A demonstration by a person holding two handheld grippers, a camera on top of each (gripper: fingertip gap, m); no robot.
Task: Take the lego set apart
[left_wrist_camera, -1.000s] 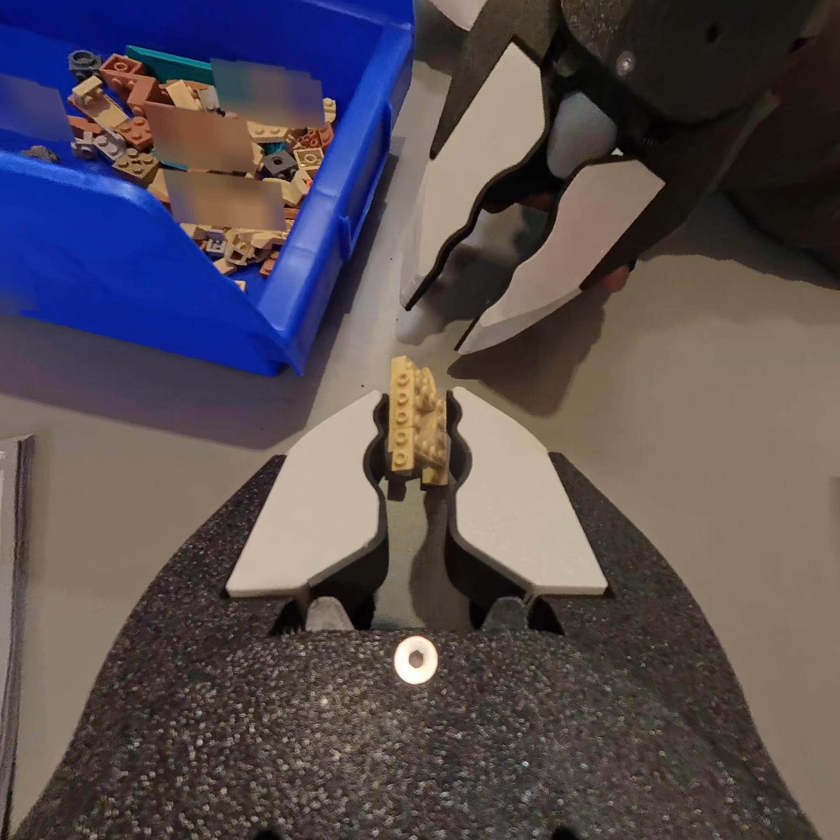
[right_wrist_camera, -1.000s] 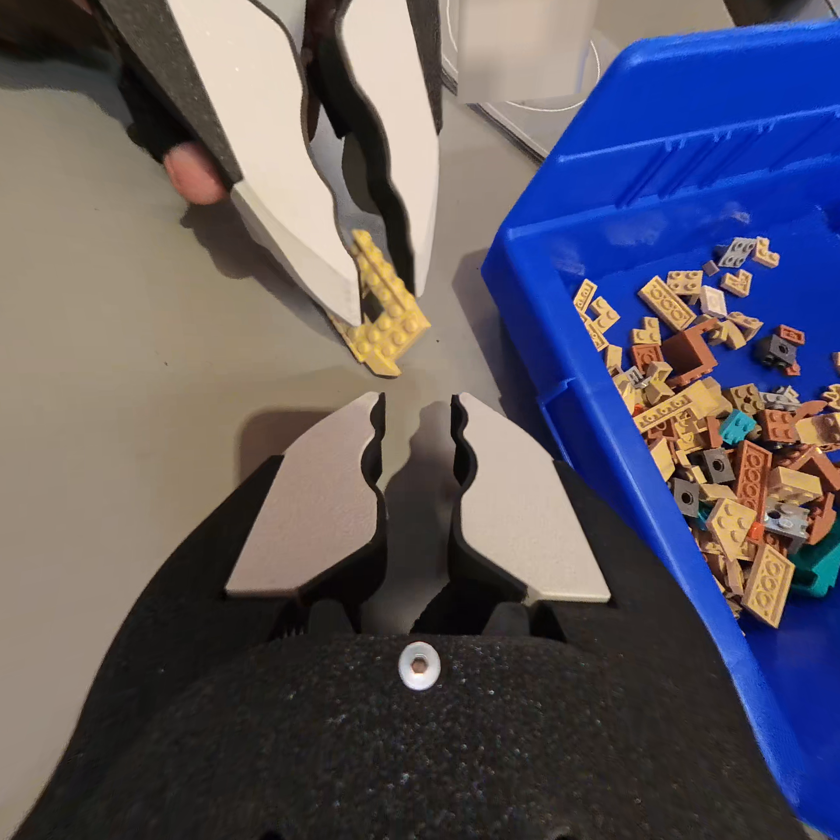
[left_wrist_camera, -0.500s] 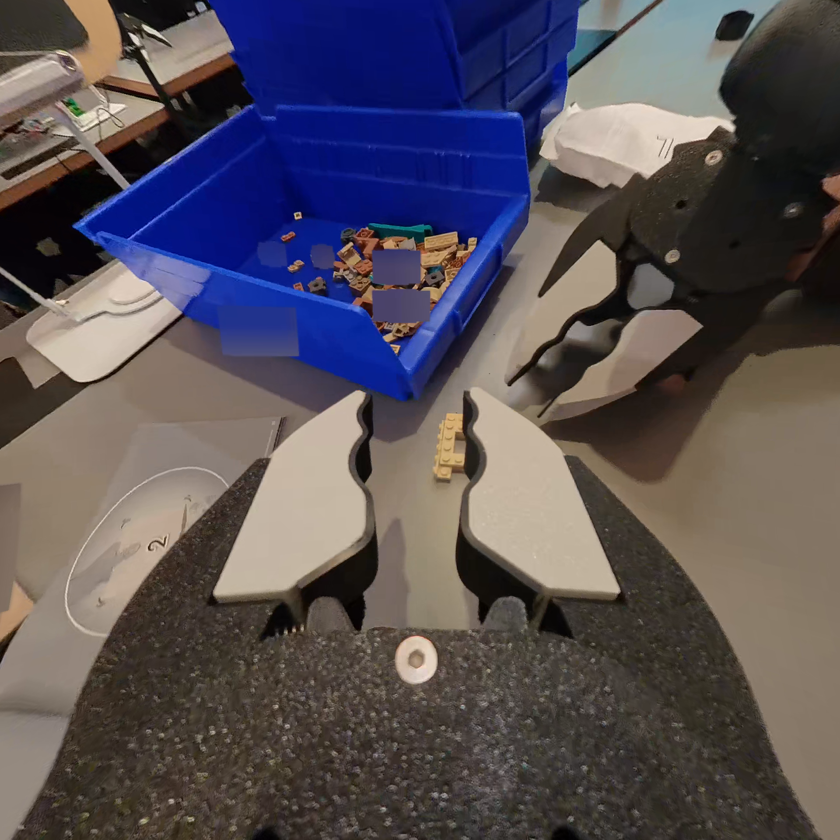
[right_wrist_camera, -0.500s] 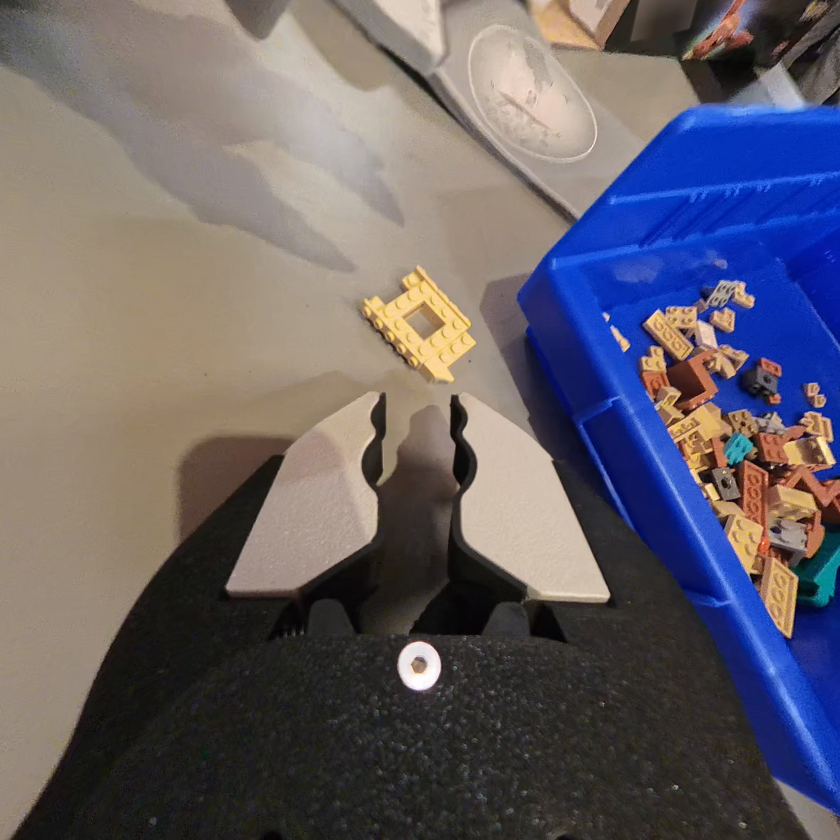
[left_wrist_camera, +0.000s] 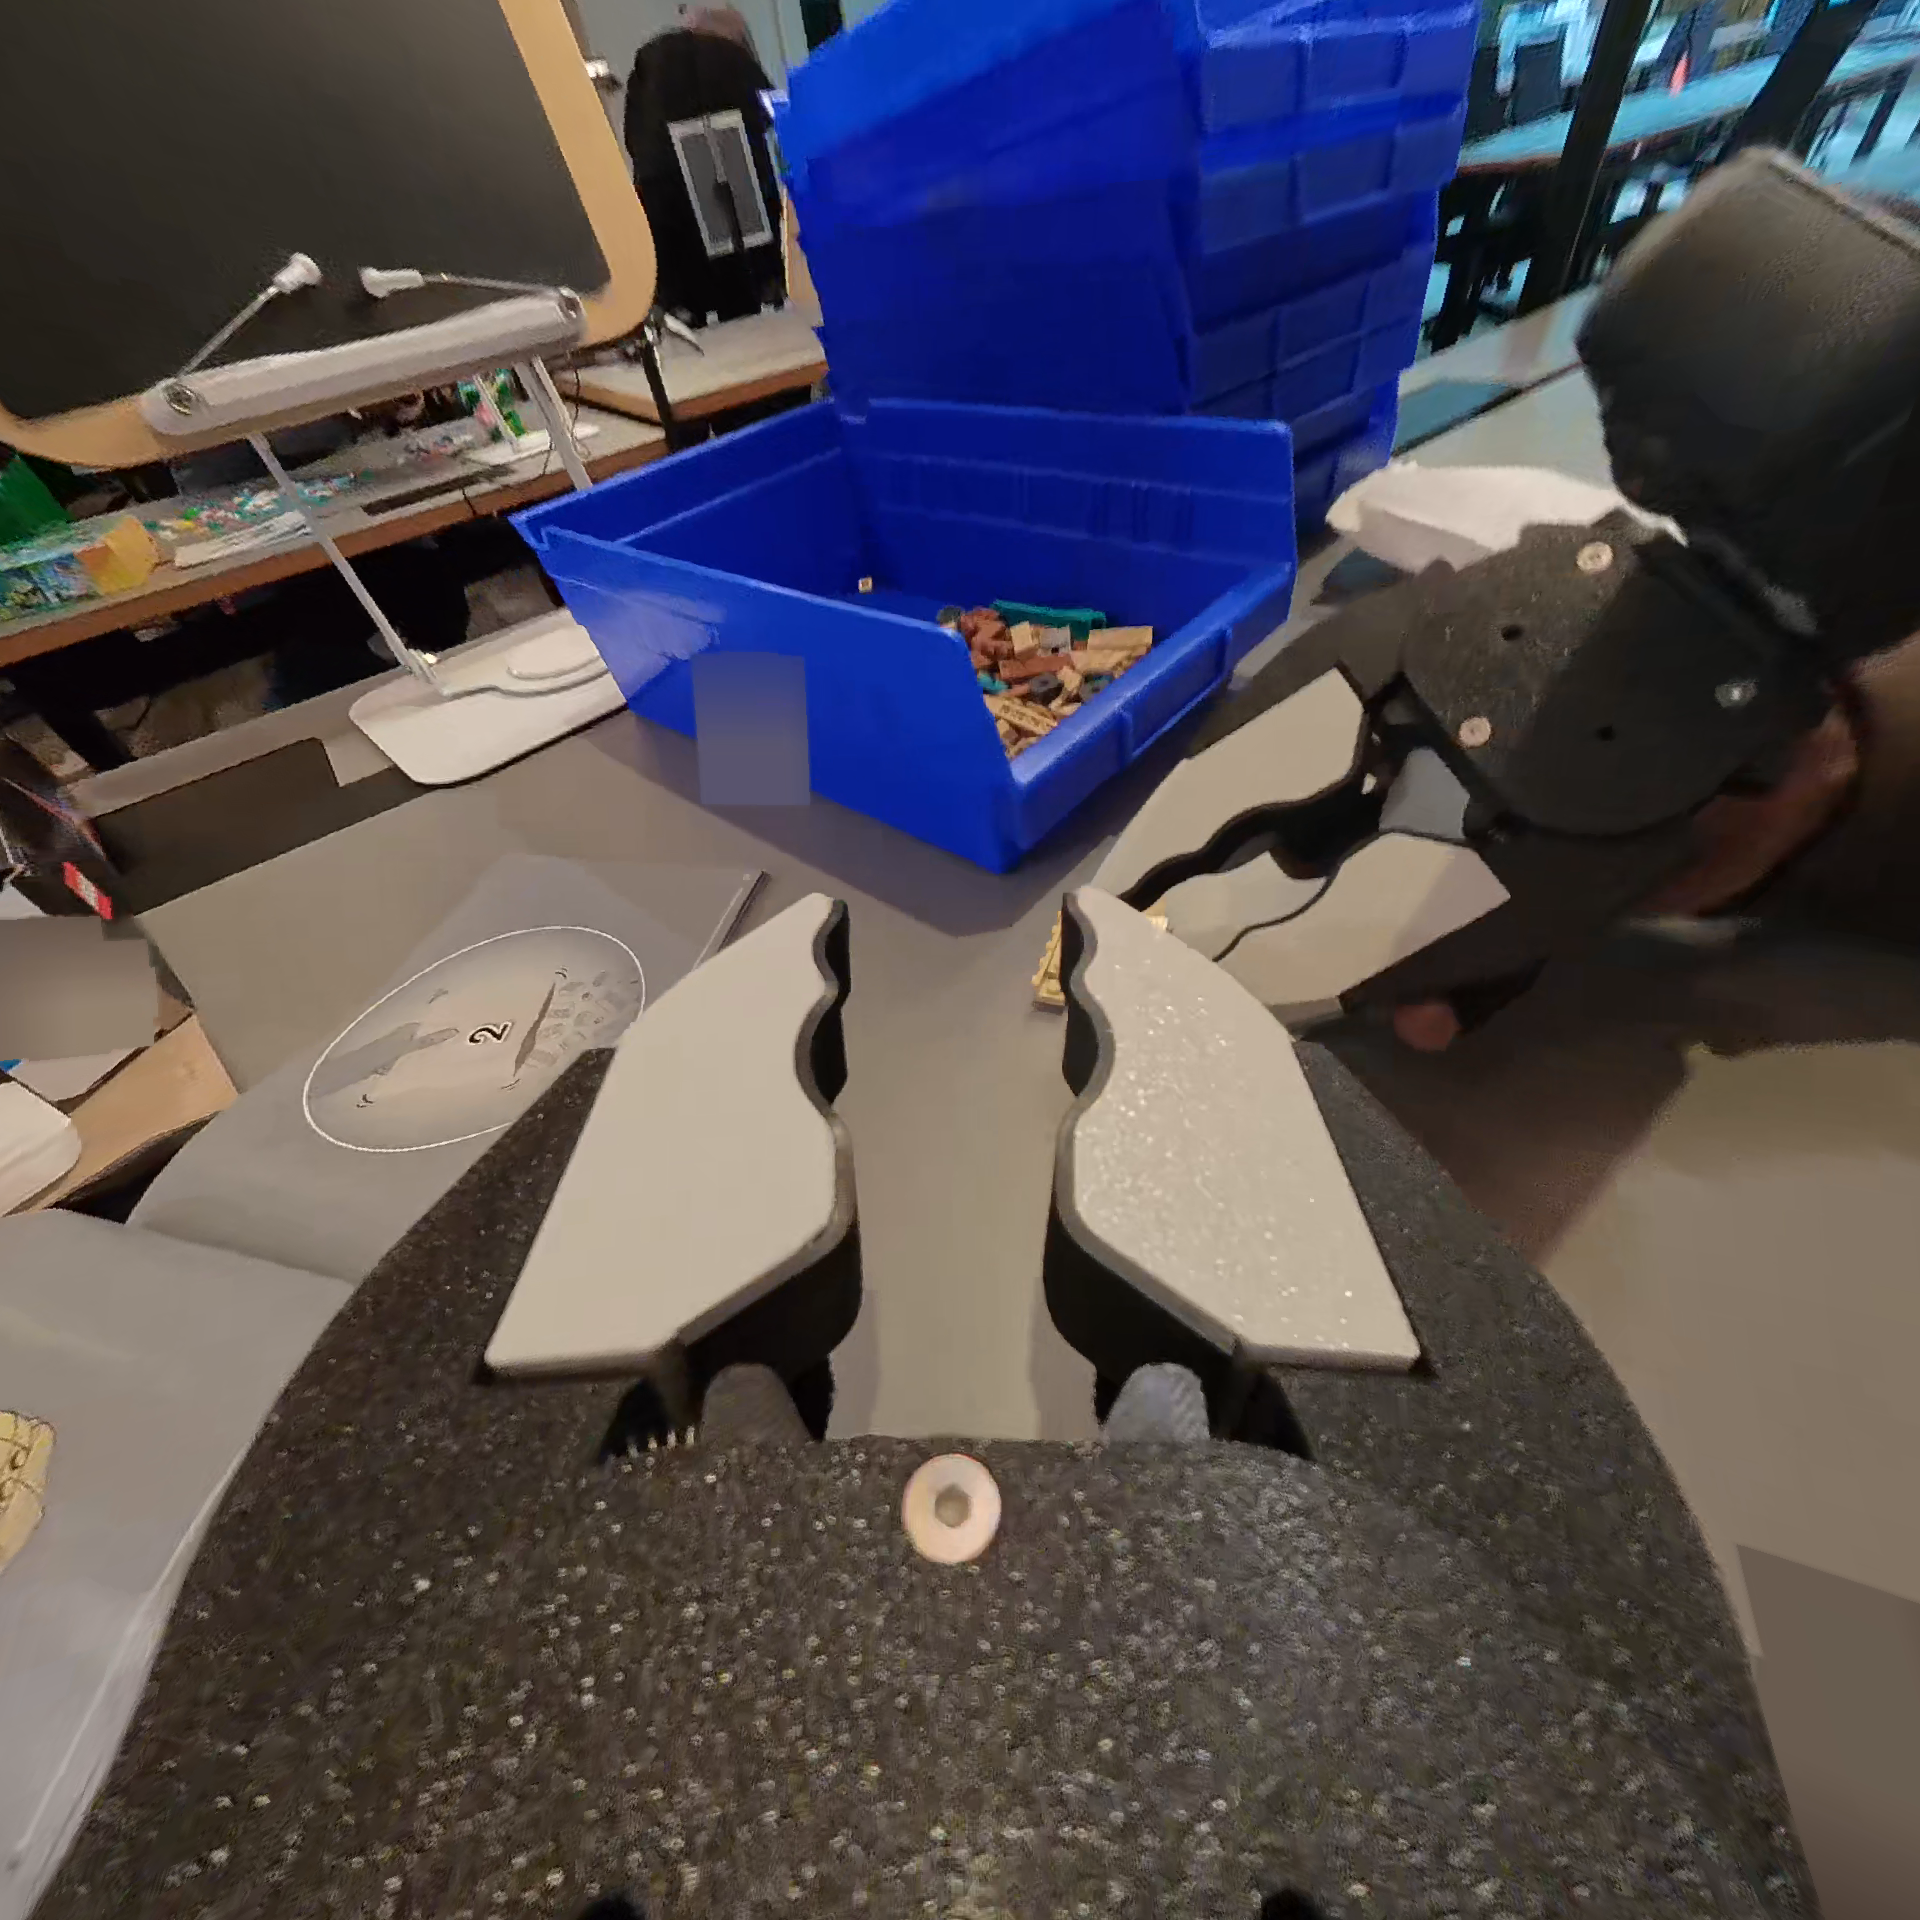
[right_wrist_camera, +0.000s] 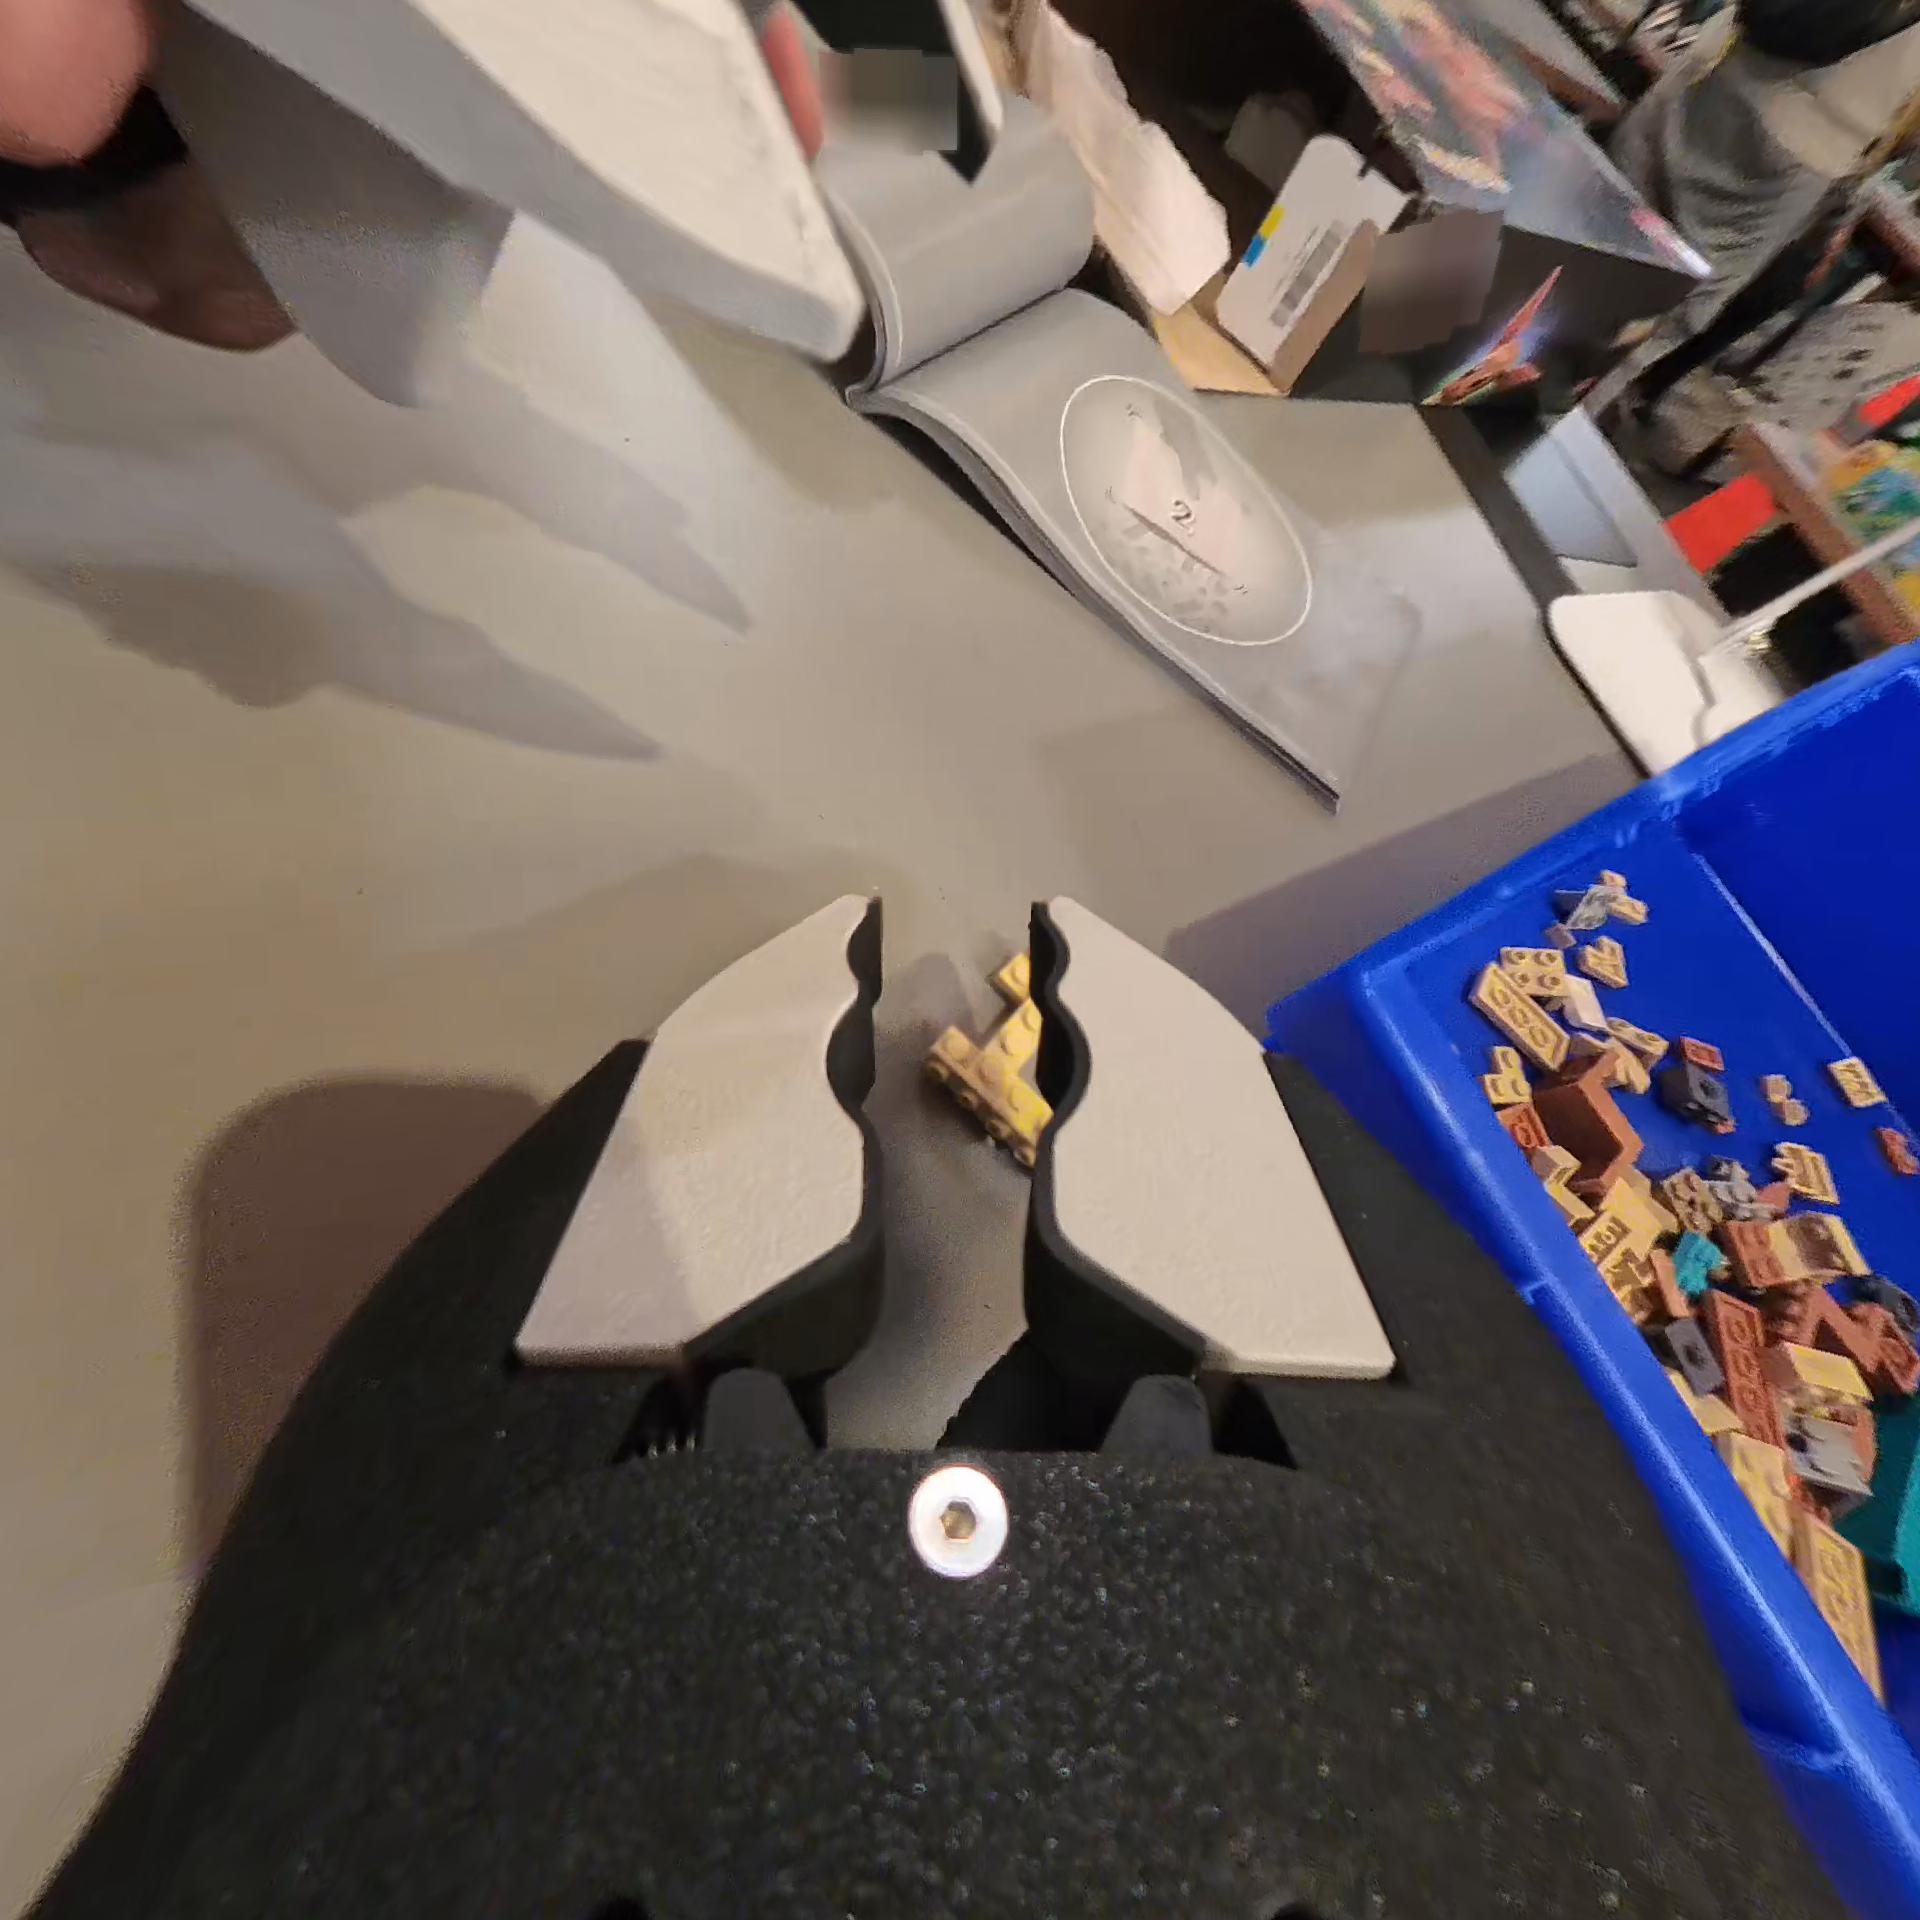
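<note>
A tan brick assembly [right_wrist_camera: 997, 1070] lies flat on the grey table [right_wrist_camera: 520, 883]. My right gripper [right_wrist_camera: 956, 914] is open and low over it. The assembly sits between the fingers close to the right finger [right_wrist_camera: 1143, 1122], with a clear gap to the left finger, so nothing is gripped. In the left wrist view, my left gripper [left_wrist_camera: 951, 914] is open, empty and raised above the table. There the assembly [left_wrist_camera: 1047, 977] peeks out from behind its right finger [left_wrist_camera: 1174, 1091], and the right gripper [left_wrist_camera: 1174, 920] has its tips by it. The left gripper's fingers [right_wrist_camera: 623, 156] show blurred at the top left of the right wrist view.
A blue bin [left_wrist_camera: 894, 748] with several loose tan, brown and teal bricks stands just beyond the assembly; it is to the right in the right wrist view [right_wrist_camera: 1351, 1008]. A grey open booklet [left_wrist_camera: 468, 1039] lies left of it. A desk lamp [left_wrist_camera: 353, 364] and stacked blue bins [left_wrist_camera: 1091, 208] stand behind. Some 9 cm of space lies between my two pairs of fingers.
My left gripper opened and let go of the tan assembly, which now lies on the table, then rose and drew back. My right gripper moved forward over the assembly, its jaws unchanged.
</note>
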